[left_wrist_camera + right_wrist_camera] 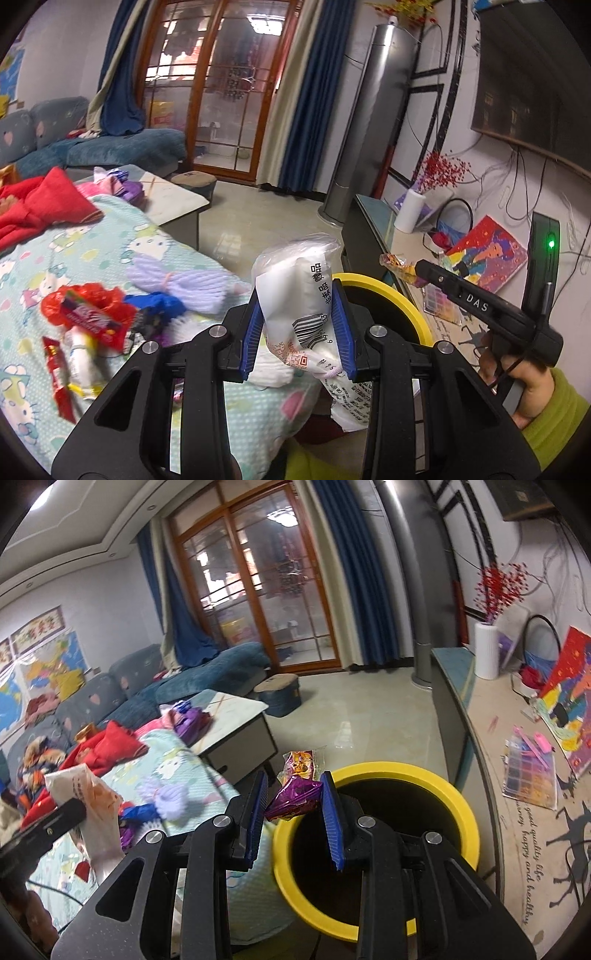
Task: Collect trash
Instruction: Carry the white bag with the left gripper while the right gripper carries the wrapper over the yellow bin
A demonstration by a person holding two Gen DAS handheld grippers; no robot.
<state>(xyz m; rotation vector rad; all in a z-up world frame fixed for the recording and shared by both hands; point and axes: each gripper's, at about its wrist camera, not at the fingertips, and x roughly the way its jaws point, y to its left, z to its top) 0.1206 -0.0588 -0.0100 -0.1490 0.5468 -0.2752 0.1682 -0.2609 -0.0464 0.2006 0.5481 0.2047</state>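
The left gripper (300, 325) pinched a white plastic bag (295, 280) mid-body; the right gripper (295, 808) pinched a purple wrapper (293, 799) (both probably light, crinkly, slippery) beside the yellow bin (458, 801).

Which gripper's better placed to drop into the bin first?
Right. The right gripper holds the purple wrapper at the yellow bin's rim, its opening just below. The left gripper, holding the white plastic bag, is still short of it.
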